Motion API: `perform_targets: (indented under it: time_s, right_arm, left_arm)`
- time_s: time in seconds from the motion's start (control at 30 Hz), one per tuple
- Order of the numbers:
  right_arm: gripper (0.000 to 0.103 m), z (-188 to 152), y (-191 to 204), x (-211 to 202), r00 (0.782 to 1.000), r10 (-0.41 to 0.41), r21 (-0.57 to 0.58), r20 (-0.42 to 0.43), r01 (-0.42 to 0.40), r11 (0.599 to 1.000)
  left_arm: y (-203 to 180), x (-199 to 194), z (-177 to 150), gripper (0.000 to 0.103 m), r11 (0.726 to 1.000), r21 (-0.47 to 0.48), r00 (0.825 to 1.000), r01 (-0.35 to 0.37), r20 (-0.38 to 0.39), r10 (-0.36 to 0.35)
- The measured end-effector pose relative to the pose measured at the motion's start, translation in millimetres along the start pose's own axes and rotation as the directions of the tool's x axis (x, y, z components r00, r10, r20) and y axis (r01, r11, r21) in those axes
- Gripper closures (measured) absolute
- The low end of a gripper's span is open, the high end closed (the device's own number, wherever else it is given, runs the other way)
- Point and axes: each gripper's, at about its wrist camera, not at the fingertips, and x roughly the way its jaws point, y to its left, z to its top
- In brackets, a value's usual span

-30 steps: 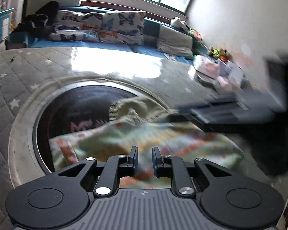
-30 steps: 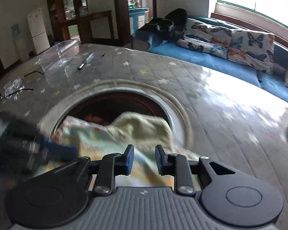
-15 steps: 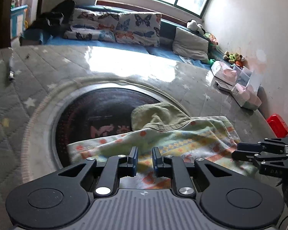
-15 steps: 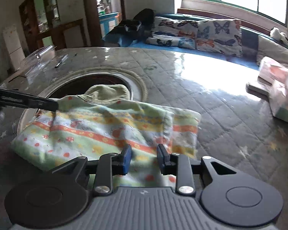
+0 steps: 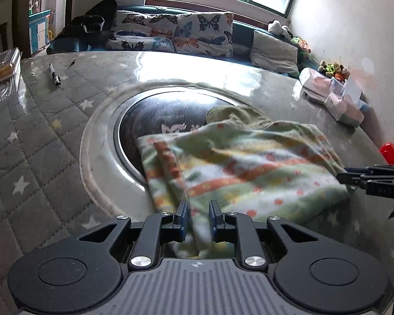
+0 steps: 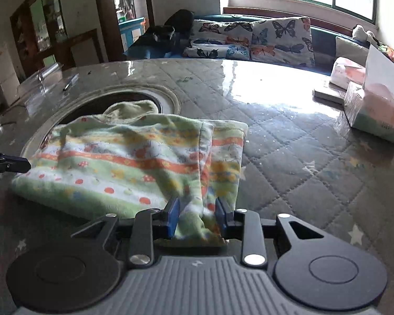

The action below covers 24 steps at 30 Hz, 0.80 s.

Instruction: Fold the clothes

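A green, striped and dotted garment (image 5: 249,168) lies folded on the round quilted table, partly over the dark round centre plate (image 5: 155,115). It also shows in the right wrist view (image 6: 134,162). My left gripper (image 5: 197,220) has its jaws slightly apart with a fold of the garment's near left corner between them. My right gripper (image 6: 197,218) has its jaws a little wider apart, with the garment's near right corner between them. Each gripper's tips show at the edge of the other's view.
Tissue boxes (image 6: 375,115) and packets (image 5: 317,84) sit at the table's right side. A red object (image 5: 392,153) lies by the right edge. A pen (image 5: 54,74) and a clear plastic box (image 5: 2,71) lie far left. A sofa with butterfly cushions (image 5: 176,34) stands behind.
Both grippers have drawn the garment toward the near edge and lowered it flat. Their jaws have opened slightly around the corners.
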Motion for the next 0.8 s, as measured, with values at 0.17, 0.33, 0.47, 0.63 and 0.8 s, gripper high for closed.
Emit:
perform_targets:
  time_s: [0.17,0.33,0.47,0.63,0.8]
  right_arm:
    - [0.074,-9.1,5.7,-10.6,1.000,-0.011,-0.016,-0.029,0.010,1.000]
    - [0.074,-25.9,13.1,-31.4,0.998,-0.026,-0.024,-0.058,0.025,0.999]
    - [0.075,-34.6,17.4,-51.5,0.997,-0.036,-0.025,-0.069,0.034,0.999]
    - [0.074,-23.2,34.3,-69.8,1.000,-0.007,-0.053,0.009,0.008,0.999]
    - [0.075,-6.2,69.9,-56.5,0.995,0.090,-0.131,0.038,-0.084,0.988]
  left_arm:
    - [1.8,-0.9,-2.4,0.084,1.000,0.007,0.999,0.030,-0.014,-0.030]
    - [2.6,-2.6,-5.2,0.085,0.998,0.019,0.998,0.064,-0.030,-0.064]
    - [0.9,-7.2,-5.9,0.084,0.996,0.052,0.997,0.071,-0.032,-0.069]
    - [-10.6,-20.2,5.8,0.084,0.992,0.076,0.994,0.104,0.021,-0.106]
    - [-41.5,-15.5,9.2,0.084,0.977,0.127,0.985,0.169,0.011,-0.172]
